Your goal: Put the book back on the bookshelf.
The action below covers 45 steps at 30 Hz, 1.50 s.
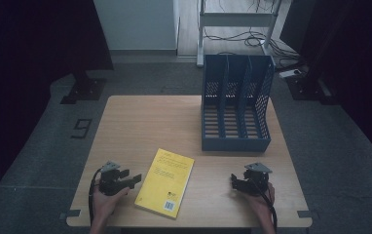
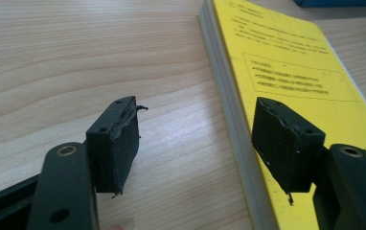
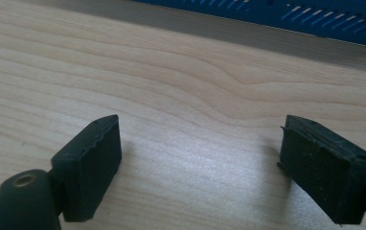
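One book, one file rack, two hand-held grippers on a wooden tabletop [image 1: 140, 122].

One yellow book [image 1: 165, 181] lies flat at the near middle of the tabletop, long axis running from the near edge away and slightly right, barcode corner nearest the person; one blue file rack [image 1: 236, 105] with three slots stands at the far right, open side facing the person; the left hand-held gripper [image 1: 129, 179] sits just left of the book, jaws spread wide, one jaw over the wood and one over the cover's edge; the right hand-held gripper [image 1: 234, 180] rests near the right edge, jaws wide apart over bare wood, holding nothing.
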### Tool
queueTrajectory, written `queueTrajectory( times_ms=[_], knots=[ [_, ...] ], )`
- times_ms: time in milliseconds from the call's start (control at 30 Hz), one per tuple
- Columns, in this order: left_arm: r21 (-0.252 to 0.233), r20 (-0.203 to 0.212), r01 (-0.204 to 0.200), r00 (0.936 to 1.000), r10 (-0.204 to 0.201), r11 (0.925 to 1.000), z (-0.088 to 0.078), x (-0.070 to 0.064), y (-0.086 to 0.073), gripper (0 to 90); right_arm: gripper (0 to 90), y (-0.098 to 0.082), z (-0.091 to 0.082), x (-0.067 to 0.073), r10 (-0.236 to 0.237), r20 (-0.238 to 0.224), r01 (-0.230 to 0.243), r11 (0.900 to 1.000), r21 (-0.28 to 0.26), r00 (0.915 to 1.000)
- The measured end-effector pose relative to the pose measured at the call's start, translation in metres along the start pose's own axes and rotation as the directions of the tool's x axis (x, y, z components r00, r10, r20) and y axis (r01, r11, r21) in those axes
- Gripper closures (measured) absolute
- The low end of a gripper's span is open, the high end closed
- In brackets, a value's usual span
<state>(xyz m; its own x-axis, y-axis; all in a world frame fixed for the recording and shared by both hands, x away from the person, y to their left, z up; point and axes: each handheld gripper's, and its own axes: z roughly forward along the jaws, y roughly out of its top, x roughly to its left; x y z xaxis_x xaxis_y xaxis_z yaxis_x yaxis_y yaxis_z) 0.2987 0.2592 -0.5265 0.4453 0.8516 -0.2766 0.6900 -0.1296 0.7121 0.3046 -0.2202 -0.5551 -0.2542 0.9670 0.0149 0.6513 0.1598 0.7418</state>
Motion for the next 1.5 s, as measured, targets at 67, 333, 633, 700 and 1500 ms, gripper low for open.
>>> queueTrajectory(
  times_ms=[67, 333, 633, 700, 1500],
  knots=[
    [-0.004, 0.004, -0.004, 1.0000, 0.004, 1.0000, 0.000, -0.001, 0.001, 33.3, 15.8, -0.001, -0.001, 0.002, -0.009, -0.013, 0.009, 1.000, -0.005, 0.9999],
    [-0.040, 0.013, -0.010, 0.9999, 0.011, 0.9992, 0.000, -0.004, 0.001, 34.1, 16.6, 0.003, -0.008, 0.011, -0.021, -0.034, 0.019, 0.998, -0.052, 0.9992],
    [-0.038, 0.085, -0.001, 0.9964, 0.004, 0.9993, 0.002, -0.013, 0.005, 33.7, 18.4, 0.007, -0.017, 0.023, -0.033, -0.084, 0.024, 0.995, -0.100, 0.9959],
    [-0.034, 0.087, -0.015, 0.9961, 0.017, 0.9993, 0.003, -0.017, 0.006, 33.7, 19.2, 0.008, -0.019, 0.026, -0.027, -0.096, 0.016, 0.994, -0.112, 0.9950],
    [0.016, 0.093, -0.072, 0.9932, 0.070, 0.9973, 0.020, -0.035, 0.004, 33.7, 19.7, 0.015, -0.009, 0.081, -0.074, -0.246, 0.043, 0.991, -0.129, 0.9664]
  ],
)
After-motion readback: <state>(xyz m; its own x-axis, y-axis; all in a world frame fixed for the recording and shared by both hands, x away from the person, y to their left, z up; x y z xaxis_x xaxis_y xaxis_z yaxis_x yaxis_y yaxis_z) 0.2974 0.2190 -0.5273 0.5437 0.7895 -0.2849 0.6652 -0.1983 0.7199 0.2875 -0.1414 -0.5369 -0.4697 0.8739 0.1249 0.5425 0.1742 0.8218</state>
